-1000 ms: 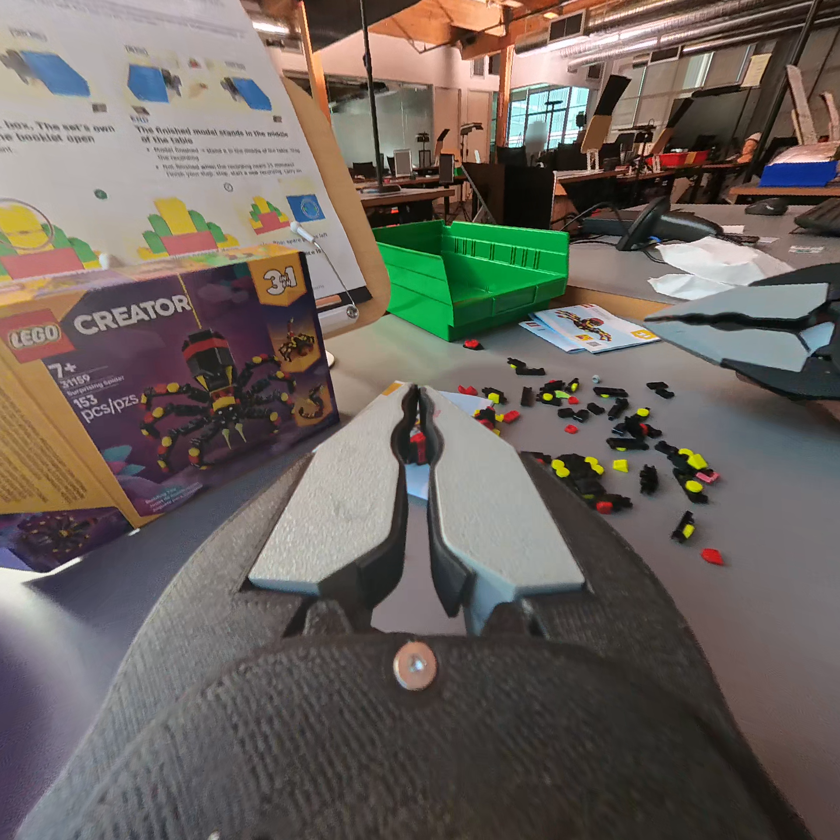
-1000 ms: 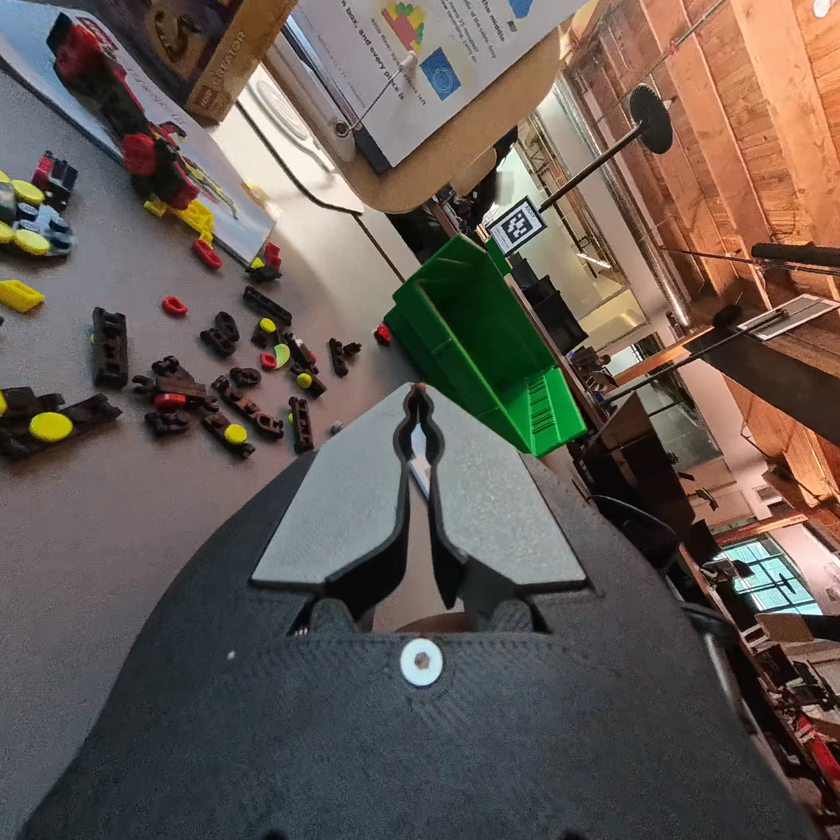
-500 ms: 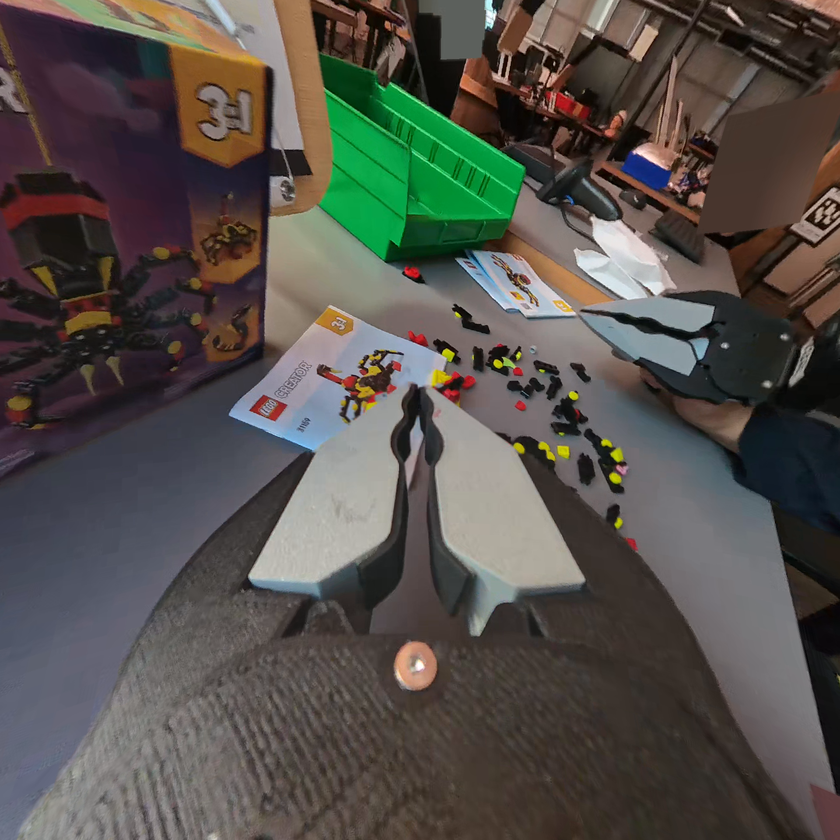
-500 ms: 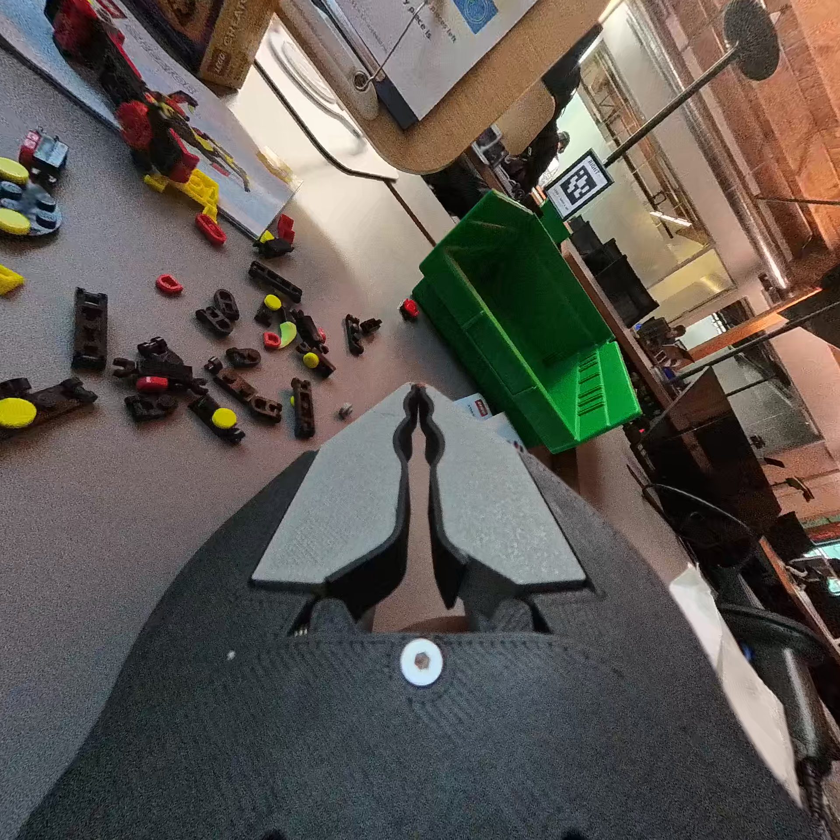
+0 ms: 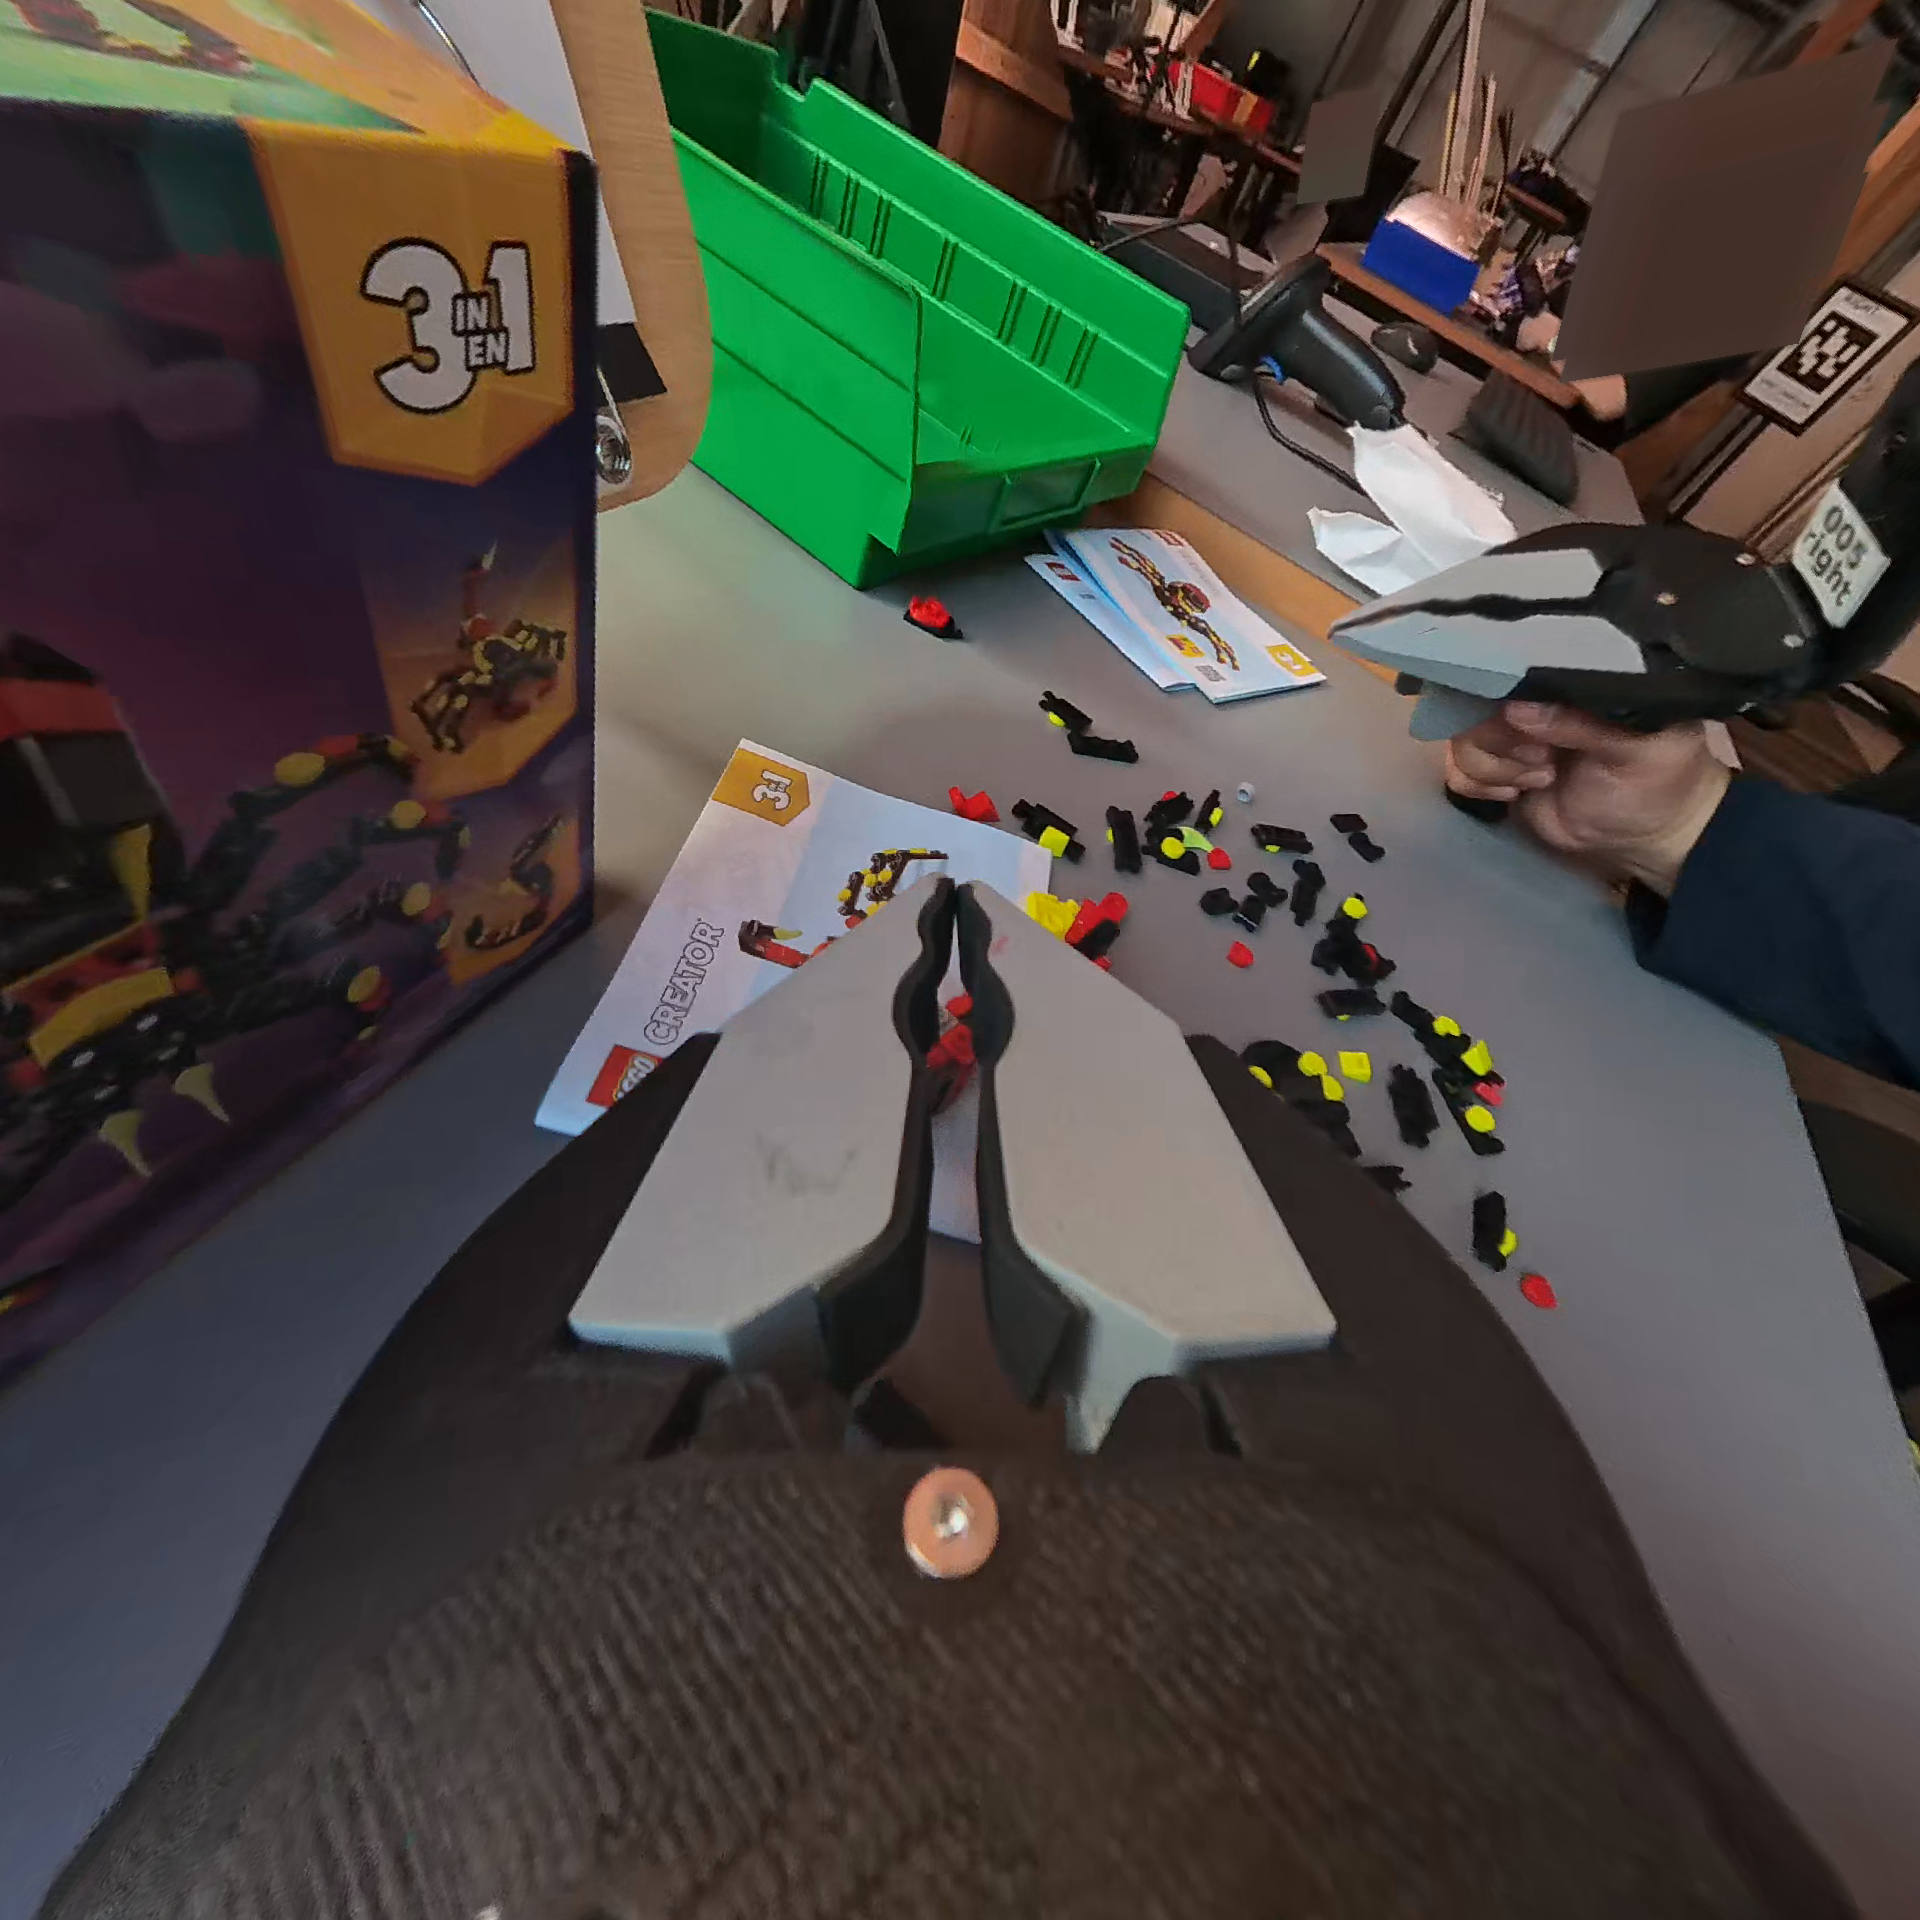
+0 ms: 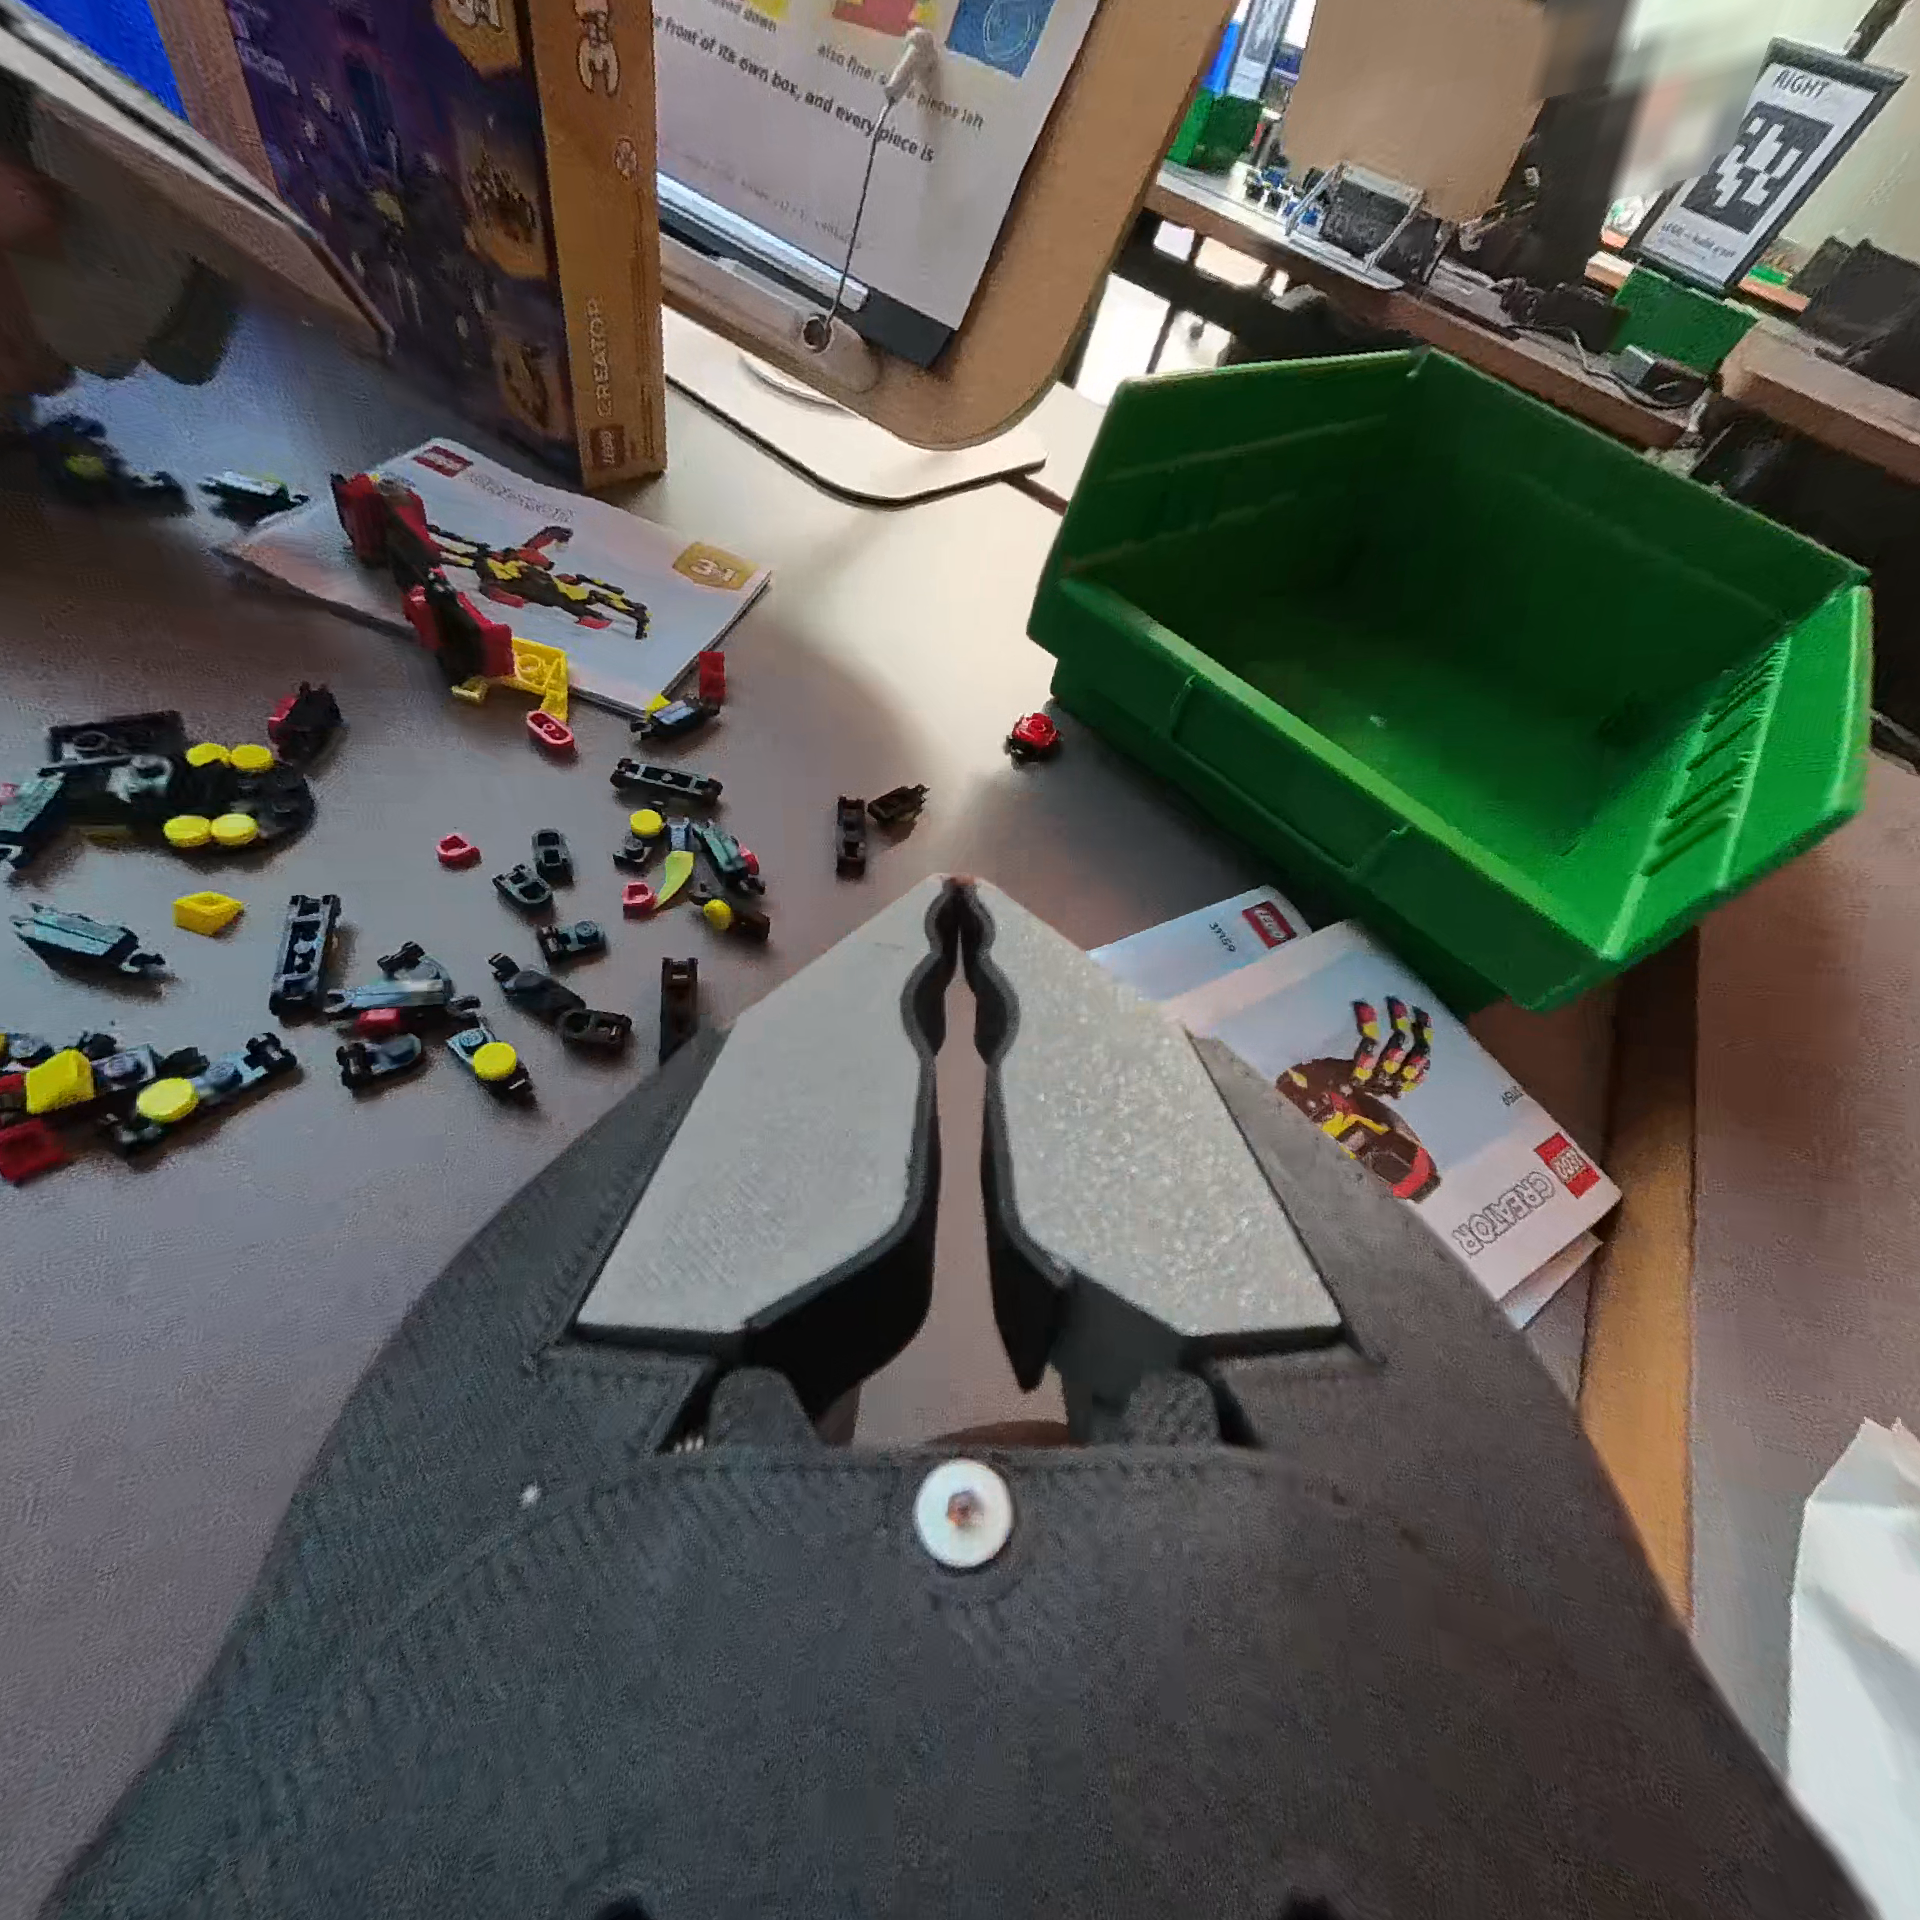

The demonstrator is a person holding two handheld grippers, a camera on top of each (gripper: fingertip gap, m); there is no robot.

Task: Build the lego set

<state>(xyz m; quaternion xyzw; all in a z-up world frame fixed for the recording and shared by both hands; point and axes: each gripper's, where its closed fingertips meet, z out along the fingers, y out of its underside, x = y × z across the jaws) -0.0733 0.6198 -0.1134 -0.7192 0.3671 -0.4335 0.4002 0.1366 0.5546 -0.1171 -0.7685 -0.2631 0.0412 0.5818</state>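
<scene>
Even, fairly bright indoor light is seen, perhaps from overhead. Straight lines are bent at the edges by the wide lenses. The box (image 5: 281, 644) is smeared by blur in the left view; soft shadows are cast under the bin (image 6: 1455, 665).

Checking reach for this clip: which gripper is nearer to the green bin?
Right. The right gripper hangs just short of the green bin, beside the booklets at its corner. The left gripper is farther back, over the open booklet by the box, loose pieces lying between.
</scene>
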